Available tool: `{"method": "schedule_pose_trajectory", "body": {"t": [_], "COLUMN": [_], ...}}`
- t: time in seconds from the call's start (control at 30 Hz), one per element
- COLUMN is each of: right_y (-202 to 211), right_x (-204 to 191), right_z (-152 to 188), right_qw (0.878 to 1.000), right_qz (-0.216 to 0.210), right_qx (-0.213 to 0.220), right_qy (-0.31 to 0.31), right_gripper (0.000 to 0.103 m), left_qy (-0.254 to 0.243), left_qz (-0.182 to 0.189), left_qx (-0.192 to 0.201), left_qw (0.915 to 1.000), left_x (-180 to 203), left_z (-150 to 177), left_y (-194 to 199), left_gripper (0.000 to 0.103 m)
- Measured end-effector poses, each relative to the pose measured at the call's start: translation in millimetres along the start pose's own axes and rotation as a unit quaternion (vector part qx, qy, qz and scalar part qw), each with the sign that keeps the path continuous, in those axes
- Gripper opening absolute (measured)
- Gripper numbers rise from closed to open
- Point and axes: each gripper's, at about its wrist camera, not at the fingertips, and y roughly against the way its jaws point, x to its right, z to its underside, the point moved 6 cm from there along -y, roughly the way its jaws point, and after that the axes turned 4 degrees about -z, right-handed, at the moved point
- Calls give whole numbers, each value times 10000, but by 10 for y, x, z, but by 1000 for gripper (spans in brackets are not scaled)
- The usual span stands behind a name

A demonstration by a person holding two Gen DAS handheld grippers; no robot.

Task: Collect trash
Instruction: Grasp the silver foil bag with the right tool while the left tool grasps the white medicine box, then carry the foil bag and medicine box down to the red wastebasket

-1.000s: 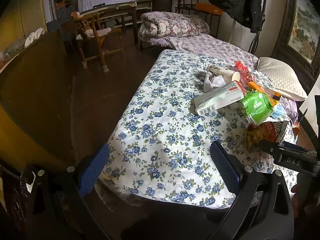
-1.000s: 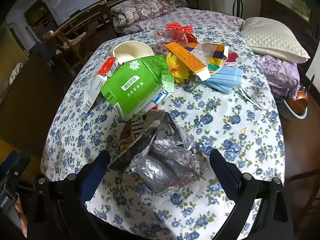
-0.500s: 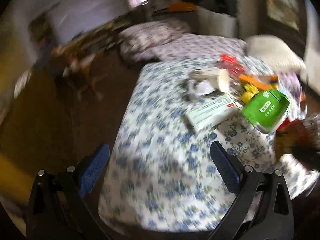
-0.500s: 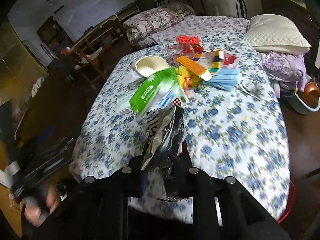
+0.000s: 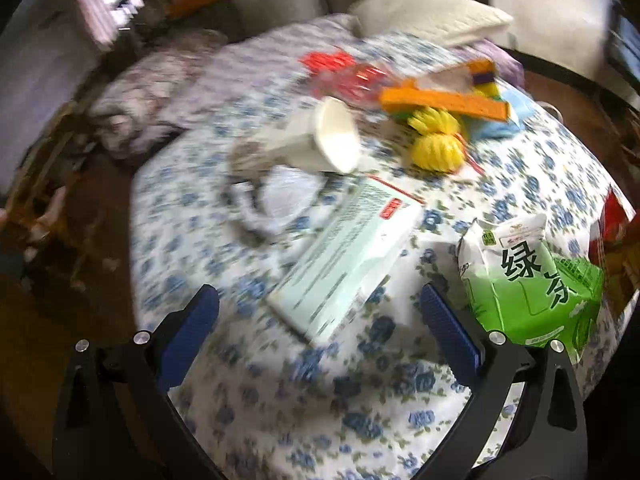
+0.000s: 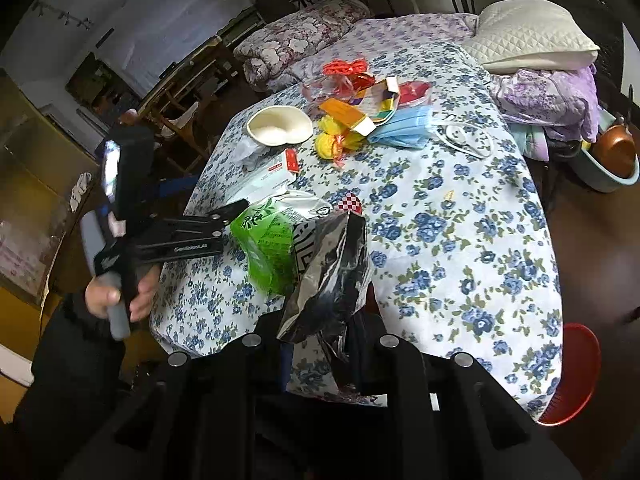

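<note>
Trash lies on a table with a blue-flowered cloth (image 5: 280,408). My left gripper (image 5: 320,320) is open, its blue pads either side of a pale green flat box (image 5: 348,264). A green tea bag (image 5: 528,276) sits just right of its right pad. A white paper cup (image 5: 324,140) lies on its side beyond. My right gripper (image 6: 320,344) is shut on a crumpled silver foil snack bag (image 6: 332,276) and holds it above the table's near edge. The left gripper also shows in the right wrist view (image 6: 224,216), by the green tea bag (image 6: 268,248).
Further back lie yellow pompoms (image 6: 332,144), an orange box (image 6: 348,116), blue face masks (image 6: 404,128), red wrappers (image 6: 348,72) and a white bowl (image 6: 280,126). A red bin (image 6: 576,380) stands on the floor at the table's right. A bed with pillows (image 6: 528,36) lies behind.
My left gripper swung right and closer to the table, over the pale green box. My right gripper, shut on the foil bag, lifted it and drew it back from the table.
</note>
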Motion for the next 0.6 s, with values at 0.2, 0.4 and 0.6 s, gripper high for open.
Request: {"method": "schedule_pose_trajectory", "body": {"t": [0.2, 0.4, 0.6], "right_y": [37, -3, 105], "right_x": [-7, 6, -47], "right_z": [-54, -54, -30], "right_qw": [10000, 10000, 9999], "right_qz": [-49, -34, -44], "right_qx": [32, -12, 139], "right_qy": [-40, -61, -61], "right_gripper": [24, 23, 23], "left_qy": [-342, 250, 730], "left_qz": [539, 829, 653], "left_qx": [-342, 66, 347], "left_qw": [9974, 9962, 9946], "left_x": [43, 62, 51], "left_z": [-51, 116, 398], "left_y": [-323, -178, 193], "left_gripper": [97, 51, 49]}}
